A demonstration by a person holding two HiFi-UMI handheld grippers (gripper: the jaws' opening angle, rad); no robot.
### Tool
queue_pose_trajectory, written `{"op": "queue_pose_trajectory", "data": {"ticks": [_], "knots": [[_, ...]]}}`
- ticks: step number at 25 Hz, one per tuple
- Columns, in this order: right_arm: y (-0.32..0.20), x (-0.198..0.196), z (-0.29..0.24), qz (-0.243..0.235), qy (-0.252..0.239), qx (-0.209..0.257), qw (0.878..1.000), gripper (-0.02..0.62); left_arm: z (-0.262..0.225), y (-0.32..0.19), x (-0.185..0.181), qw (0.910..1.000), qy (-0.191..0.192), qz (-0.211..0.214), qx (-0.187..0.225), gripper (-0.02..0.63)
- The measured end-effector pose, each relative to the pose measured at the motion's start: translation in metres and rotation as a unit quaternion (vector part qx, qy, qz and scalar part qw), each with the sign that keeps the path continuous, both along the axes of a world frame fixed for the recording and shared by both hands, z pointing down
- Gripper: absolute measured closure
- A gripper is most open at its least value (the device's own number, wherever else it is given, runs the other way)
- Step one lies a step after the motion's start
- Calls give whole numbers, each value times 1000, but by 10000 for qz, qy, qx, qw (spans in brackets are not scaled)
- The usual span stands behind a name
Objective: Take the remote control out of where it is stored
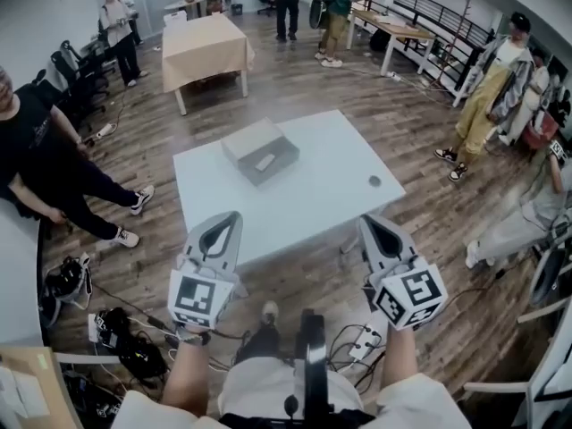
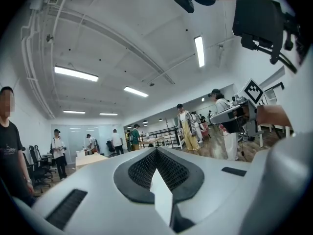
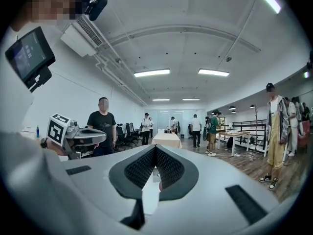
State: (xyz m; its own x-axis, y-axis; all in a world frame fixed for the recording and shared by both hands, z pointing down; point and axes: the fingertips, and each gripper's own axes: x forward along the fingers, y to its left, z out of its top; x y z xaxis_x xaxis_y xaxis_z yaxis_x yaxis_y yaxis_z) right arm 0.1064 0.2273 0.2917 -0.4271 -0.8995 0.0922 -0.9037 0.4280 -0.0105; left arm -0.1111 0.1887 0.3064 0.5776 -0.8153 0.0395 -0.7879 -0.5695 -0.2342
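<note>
A grey box (image 1: 248, 141) stands on the white table (image 1: 313, 195), towards its far left. A small white remote control (image 1: 264, 161) lies in the box's open part. My left gripper (image 1: 231, 218) is shut and empty, held above the table's near edge, well short of the box. My right gripper (image 1: 367, 222) is likewise shut on nothing, to the right at the same edge. In the left gripper view the jaws (image 2: 156, 152) meet and point out into the room, and the right gripper view shows the same (image 3: 155, 149). Neither gripper view shows the box.
A small dark object (image 1: 374, 181) lies on the table's right side. Several people stand around the room, one in black (image 1: 36, 164) close at the left. A tan-clothed table (image 1: 204, 47) stands behind. Cables and power strips (image 1: 357, 342) lie on the floor by my feet.
</note>
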Motion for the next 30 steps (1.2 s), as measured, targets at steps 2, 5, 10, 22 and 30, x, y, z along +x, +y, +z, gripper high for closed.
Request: {"op": "queue_pose_trajectory", "data": {"ticks": [2,5,10,22,30], "knots": [[-25,-1,-3,42,-46,-4,10000,595,-2,-27,-1,10000,-32,36,-6,606],[-58,-2,-4,130,-51,-39,9999,595,-3,-61,-2,9999,-73,109,-50,606],[-106,-7,-1,220,-36,-118,9997,595,4,-111,-5,9995,-102,198,-219,606],[-199,-22,19,396,105,-289,9987,595,29,-210,-13,9979,-124,355,-529,604],[-241,-27,25,411,342,-335,9980,595,48,-257,-6,9963,-300,422,-689,604]]}}
